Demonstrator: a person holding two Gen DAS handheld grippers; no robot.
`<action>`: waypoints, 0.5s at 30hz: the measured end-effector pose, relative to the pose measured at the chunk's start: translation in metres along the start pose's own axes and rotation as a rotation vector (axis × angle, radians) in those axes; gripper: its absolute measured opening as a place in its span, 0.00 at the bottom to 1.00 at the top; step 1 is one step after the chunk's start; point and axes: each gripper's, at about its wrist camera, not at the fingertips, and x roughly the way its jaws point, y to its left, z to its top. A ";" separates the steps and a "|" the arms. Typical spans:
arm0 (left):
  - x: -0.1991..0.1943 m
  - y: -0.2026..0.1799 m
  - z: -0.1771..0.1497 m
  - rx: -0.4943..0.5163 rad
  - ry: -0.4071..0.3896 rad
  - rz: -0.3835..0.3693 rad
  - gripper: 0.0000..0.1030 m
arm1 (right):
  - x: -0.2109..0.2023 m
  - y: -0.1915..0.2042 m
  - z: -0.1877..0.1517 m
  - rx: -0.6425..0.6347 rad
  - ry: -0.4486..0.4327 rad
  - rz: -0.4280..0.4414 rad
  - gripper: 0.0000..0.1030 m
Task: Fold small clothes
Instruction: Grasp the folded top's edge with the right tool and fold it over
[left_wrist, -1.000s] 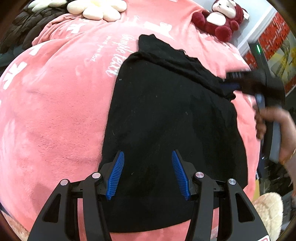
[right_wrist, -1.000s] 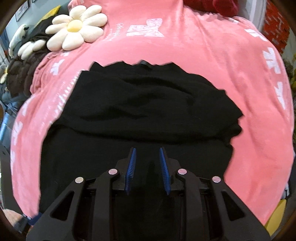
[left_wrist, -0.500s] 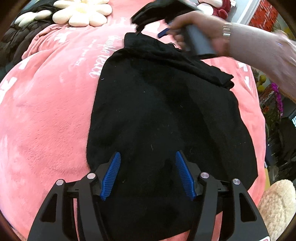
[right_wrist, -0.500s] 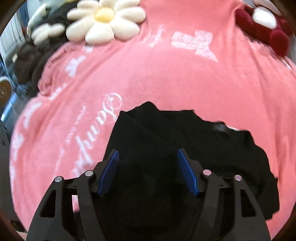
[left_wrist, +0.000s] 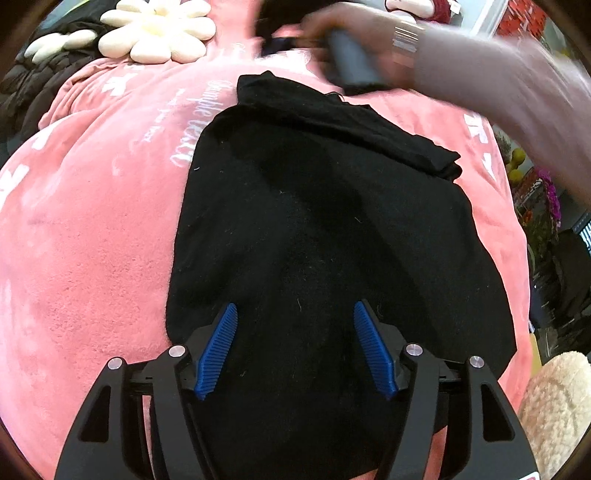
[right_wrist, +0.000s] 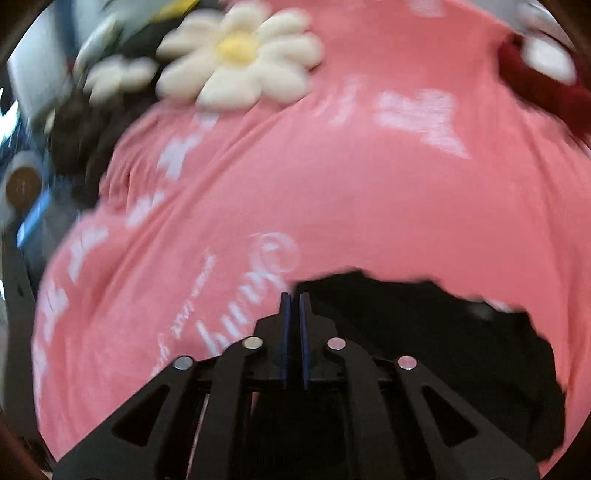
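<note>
I see a pink fleece blanket (left_wrist: 92, 258) with white lettering (left_wrist: 199, 125) and bow prints. A cream daisy cushion (left_wrist: 159, 33) sits at its far edge, a dark quilted item (left_wrist: 33, 88) beside it. A red-and-white plush toy (right_wrist: 543, 81) at far right, blurred. A beige fluffy thing (left_wrist: 554, 410) near right.

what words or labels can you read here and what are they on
White cursive script on the pink blanket, beside the black garment: too warped to read for certain.
Smaller white line beside it: too small.
The same script in the right wrist view: upside down and blurred.
No other text shows.
</note>
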 end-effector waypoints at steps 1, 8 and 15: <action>0.000 0.000 0.000 -0.007 -0.001 -0.004 0.61 | -0.021 -0.031 -0.014 0.039 -0.029 -0.056 0.27; -0.009 0.011 0.012 -0.102 -0.012 -0.057 0.61 | -0.084 -0.223 -0.089 0.292 0.014 -0.379 0.42; 0.010 -0.009 0.101 -0.082 -0.063 -0.023 0.63 | -0.046 -0.271 -0.096 0.387 0.164 -0.208 0.40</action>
